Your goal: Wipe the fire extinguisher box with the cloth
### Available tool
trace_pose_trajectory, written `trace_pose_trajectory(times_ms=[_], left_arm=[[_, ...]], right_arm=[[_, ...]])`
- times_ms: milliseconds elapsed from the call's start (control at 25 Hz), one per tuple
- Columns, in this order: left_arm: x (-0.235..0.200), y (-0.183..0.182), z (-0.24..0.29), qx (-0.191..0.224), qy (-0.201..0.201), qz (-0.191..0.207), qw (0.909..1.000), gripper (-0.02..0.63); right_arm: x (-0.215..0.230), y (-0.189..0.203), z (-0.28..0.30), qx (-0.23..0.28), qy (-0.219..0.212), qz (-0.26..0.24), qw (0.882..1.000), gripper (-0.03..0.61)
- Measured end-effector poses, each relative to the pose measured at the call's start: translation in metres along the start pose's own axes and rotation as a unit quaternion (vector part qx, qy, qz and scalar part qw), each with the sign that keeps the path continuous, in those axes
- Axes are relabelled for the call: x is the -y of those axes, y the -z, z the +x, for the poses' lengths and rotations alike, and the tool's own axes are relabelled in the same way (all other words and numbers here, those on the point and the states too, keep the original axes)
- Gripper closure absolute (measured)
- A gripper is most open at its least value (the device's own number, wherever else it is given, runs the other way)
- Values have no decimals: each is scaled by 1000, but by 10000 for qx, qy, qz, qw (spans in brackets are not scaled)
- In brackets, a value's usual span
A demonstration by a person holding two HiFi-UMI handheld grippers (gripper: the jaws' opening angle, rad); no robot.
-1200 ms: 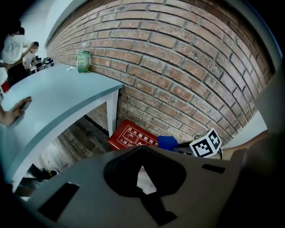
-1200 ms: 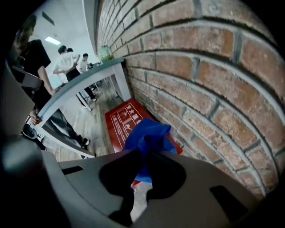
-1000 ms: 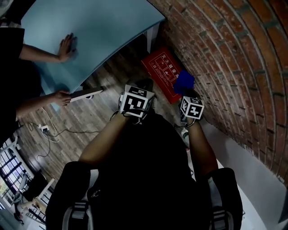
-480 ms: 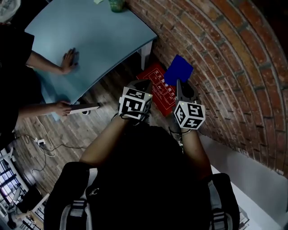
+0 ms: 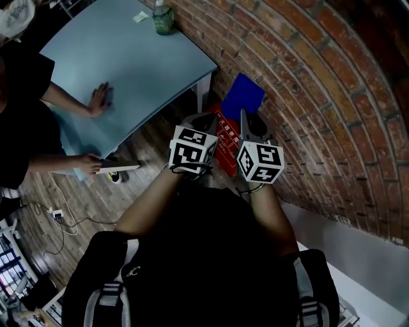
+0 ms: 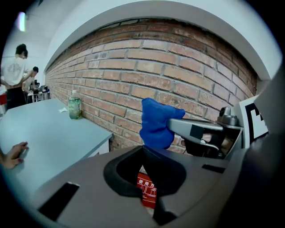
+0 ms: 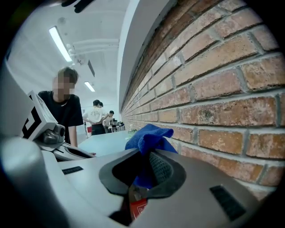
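Observation:
The red fire extinguisher box lies on the wood floor against the brick wall, partly hidden behind both grippers. In the left gripper view a bit of the red box shows through the jaw opening. My right gripper is shut on the blue cloth, which it holds up in the air beside the wall, beyond the box. The cloth bunches out of the right gripper. My left gripper hovers over the box with its jaws closed and nothing between them. The cloth hangs just ahead of the left gripper.
A light blue table stands left of the box, its white leg close to it. A green bottle stands at the table's wall side. A person's hand rests on the table. The brick wall runs along the right.
My right gripper has lifted the blue cloth off the box's right end, up and away along the wall. Both grippers have risen toward the camera and closer together.

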State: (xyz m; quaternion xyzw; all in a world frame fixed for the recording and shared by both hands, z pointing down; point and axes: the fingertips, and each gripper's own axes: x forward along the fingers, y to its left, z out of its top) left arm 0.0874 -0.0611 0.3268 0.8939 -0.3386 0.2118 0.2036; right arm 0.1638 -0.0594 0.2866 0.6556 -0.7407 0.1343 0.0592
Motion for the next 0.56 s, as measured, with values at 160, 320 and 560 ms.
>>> trace_pose_trajectory(times_ms=[160,320,560], left_arm=[[4,-10,-6,146,-5,102,9998,607],[5,-17,-7,200,-64,173,9996,607],[-15,0,-3,307,-170,147,9993,607]], right_arm=[[1,-2,2,-16,22,42,10000,531],[0,-7,3,16,-20,26,10000,531],[-7,21,13,-40,-66,63,10000,531]])
